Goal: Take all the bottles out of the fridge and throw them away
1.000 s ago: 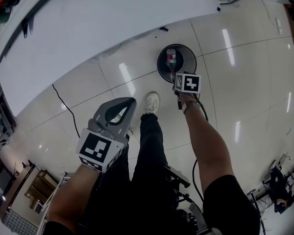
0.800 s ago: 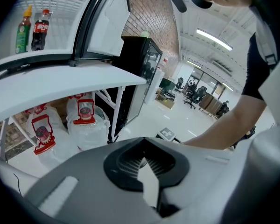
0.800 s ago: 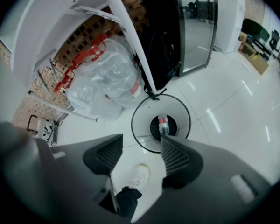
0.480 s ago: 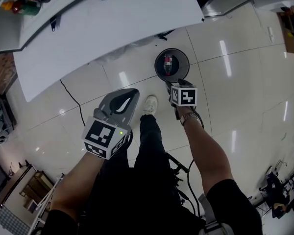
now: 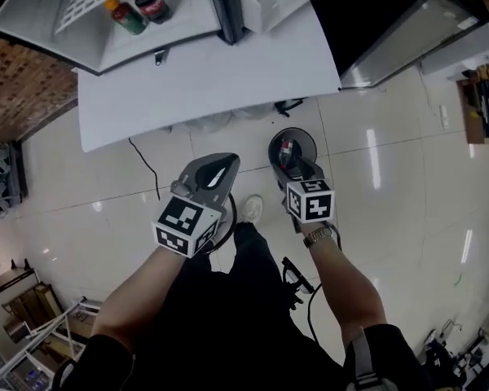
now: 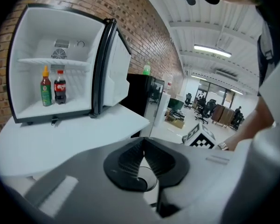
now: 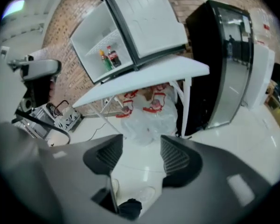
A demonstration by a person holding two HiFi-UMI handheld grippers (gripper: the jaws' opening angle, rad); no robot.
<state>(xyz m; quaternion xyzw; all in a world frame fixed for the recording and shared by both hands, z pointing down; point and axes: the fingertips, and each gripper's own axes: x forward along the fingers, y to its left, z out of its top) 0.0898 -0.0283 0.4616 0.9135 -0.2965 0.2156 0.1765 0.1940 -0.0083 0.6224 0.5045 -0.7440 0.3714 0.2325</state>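
Two bottles, a green bottle with an orange cap (image 6: 45, 88) and a dark cola bottle with a red label (image 6: 60, 87), stood together in the open white mini fridge (image 6: 28, 36) on the white table (image 6: 60, 139), the left gripper (image 6: 142, 143) with jaws together, the right gripper (image 7: 141, 150) with jaws apart and empty. The right looked best placed to go in level and close on one bottle's body without toppling its neighbour. The round black floor bin (image 5: 272, 145), partly behind that gripper, showed one red-labelled bottle (image 5: 286, 147), the rest unclear.
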